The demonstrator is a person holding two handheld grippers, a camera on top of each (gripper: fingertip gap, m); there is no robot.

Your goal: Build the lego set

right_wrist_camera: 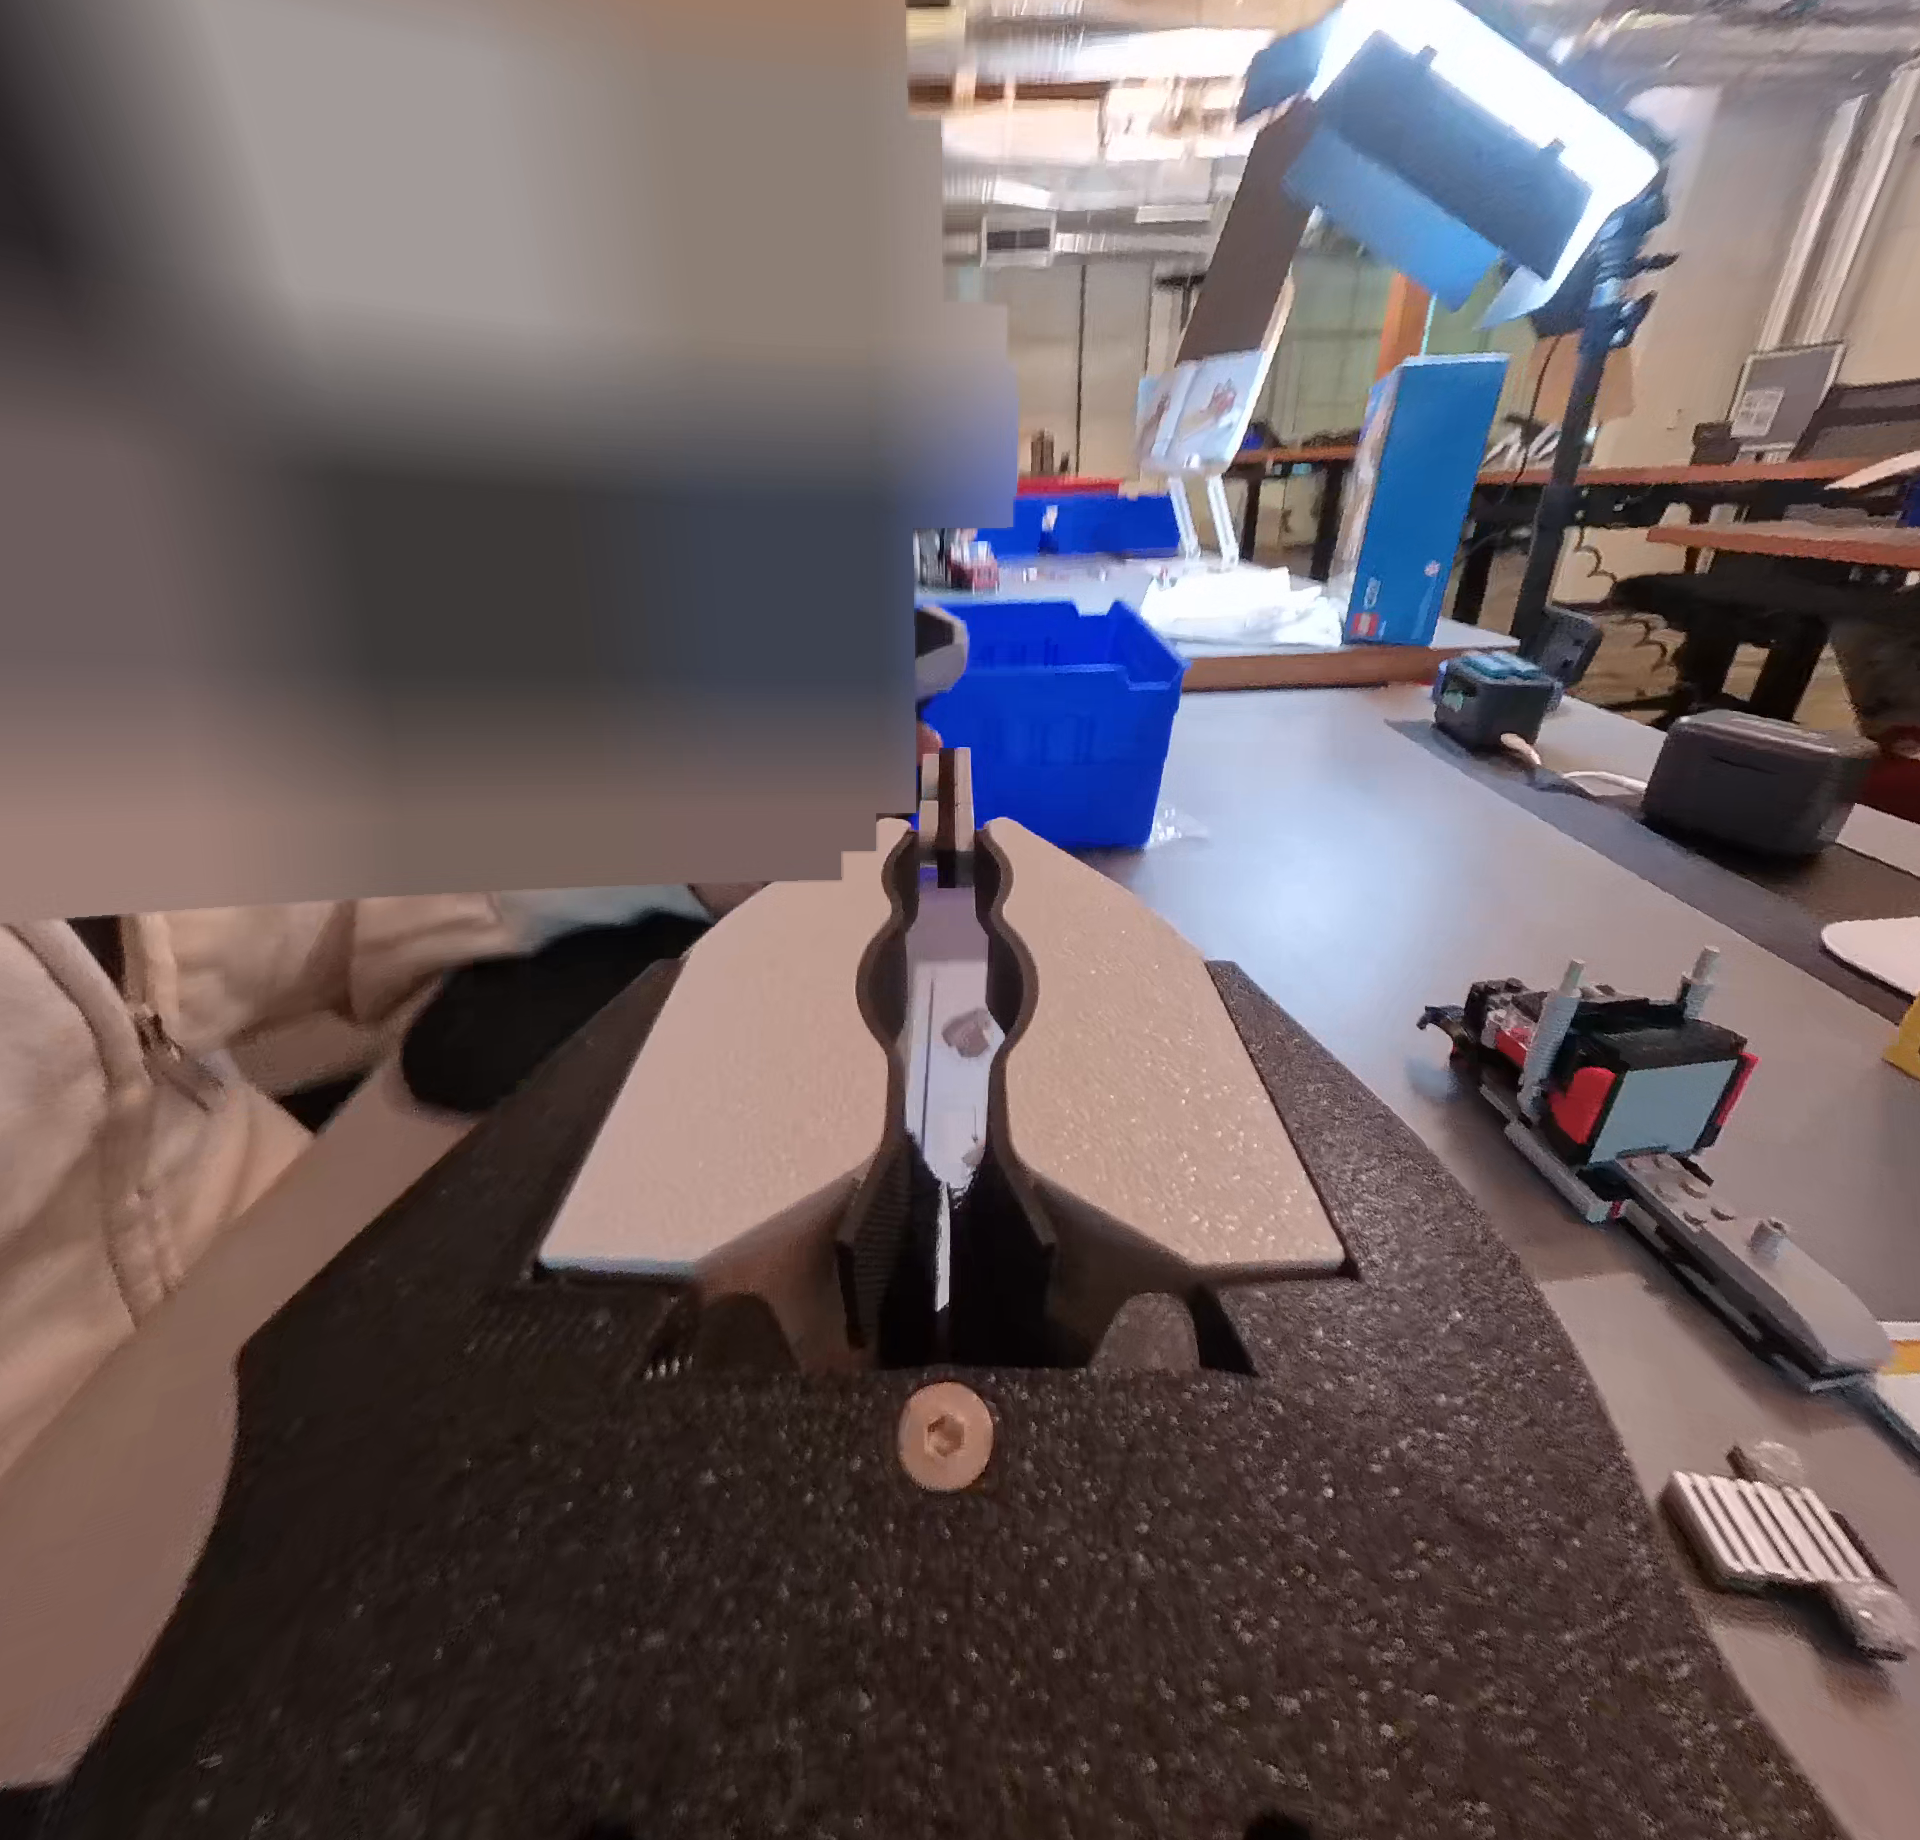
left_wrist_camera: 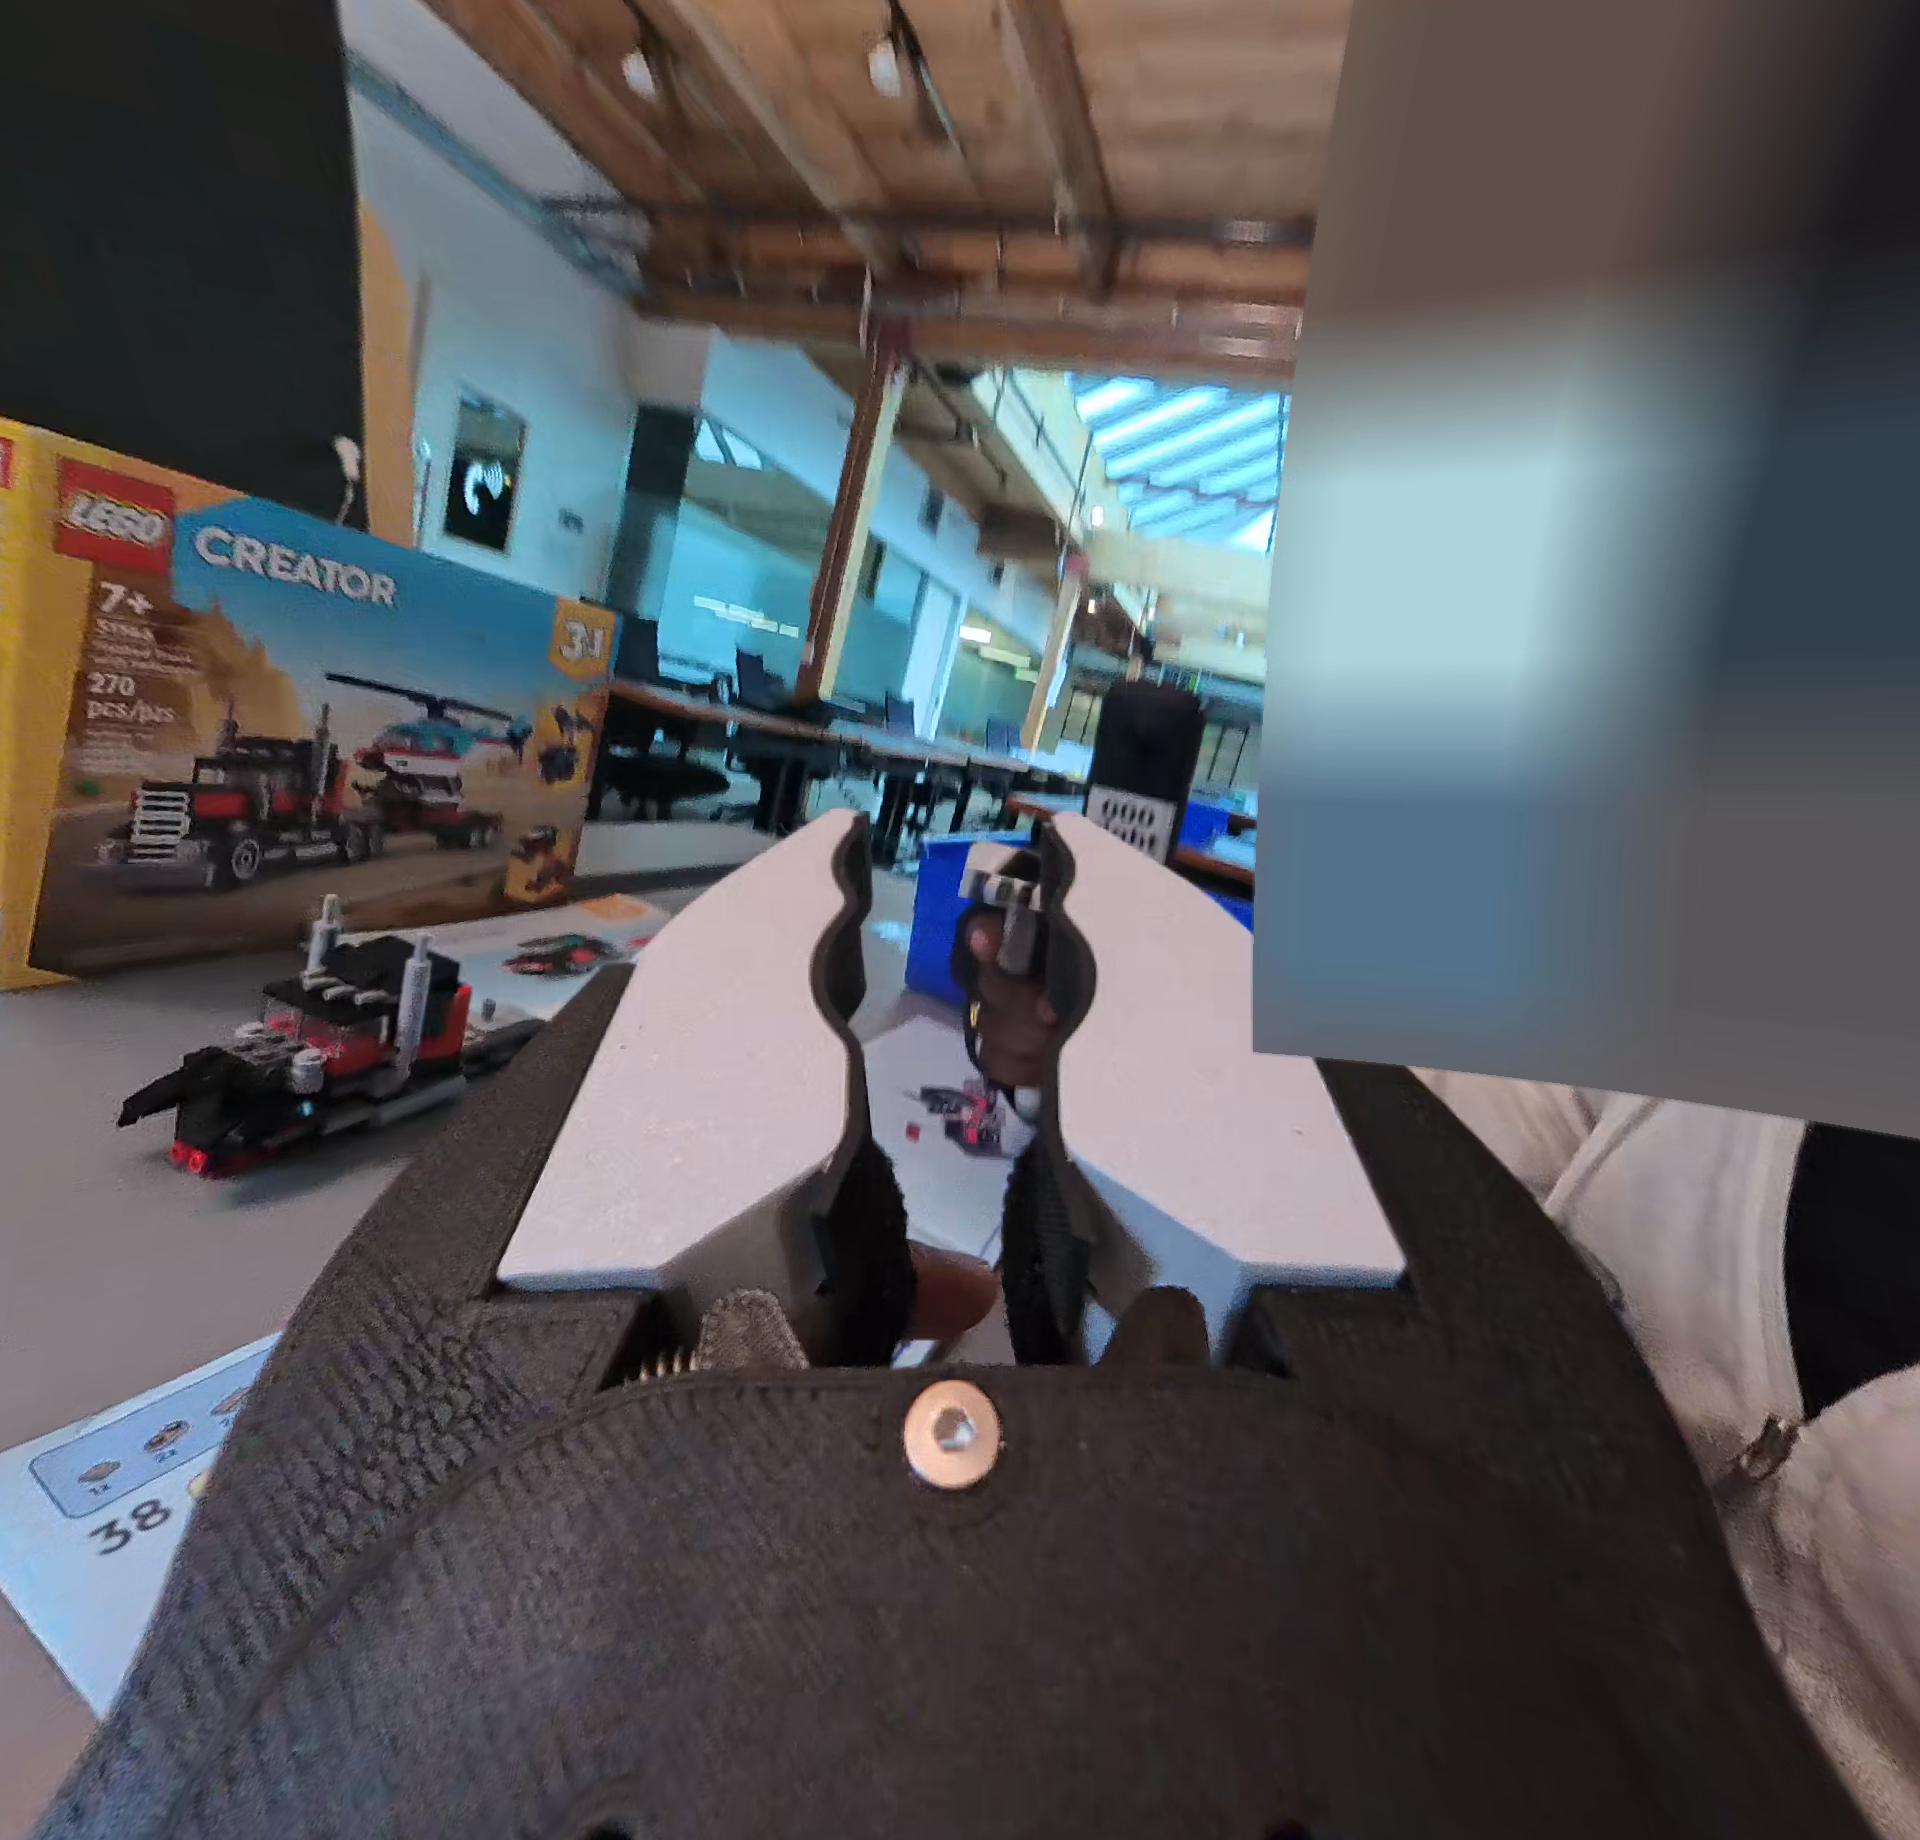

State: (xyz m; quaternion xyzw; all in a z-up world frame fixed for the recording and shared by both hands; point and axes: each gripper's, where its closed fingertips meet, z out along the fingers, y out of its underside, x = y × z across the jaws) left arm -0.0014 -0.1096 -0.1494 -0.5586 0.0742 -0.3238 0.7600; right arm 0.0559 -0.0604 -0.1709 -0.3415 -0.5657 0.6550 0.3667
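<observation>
in the left wrist view, the left tongs are standing apart with a clear gap between the fingers, raised above the grey counter and pointing out into the room. a small grey lego piece is showing in the gap close to the inner face of one finger; i cannot tell whether the fingers are pinching it or it is merely sitting behind them. the half-built black and red lego truck is lying on the counter to the left of the tongs, and the yellow and blue lego box is standing upright just behind the truck. an instruction booklet is lying flat between the truck and the box's right end, and another printed sheet is sitting nearer the camera than the truck. a blue bin is showing beyond the truck, past the fingertips.

in the right wrist view, the right tongs are nearly closed, pinching a thin black and grey lego piece that is sticking up past the fingertips. the lego truck is sitting on the counter to the right of the tongs. a ribbed grey grille piece is lying on the counter nearer the camera than the truck. the blue bin is standing left of and beyond the truck, just past the fingertips.
</observation>
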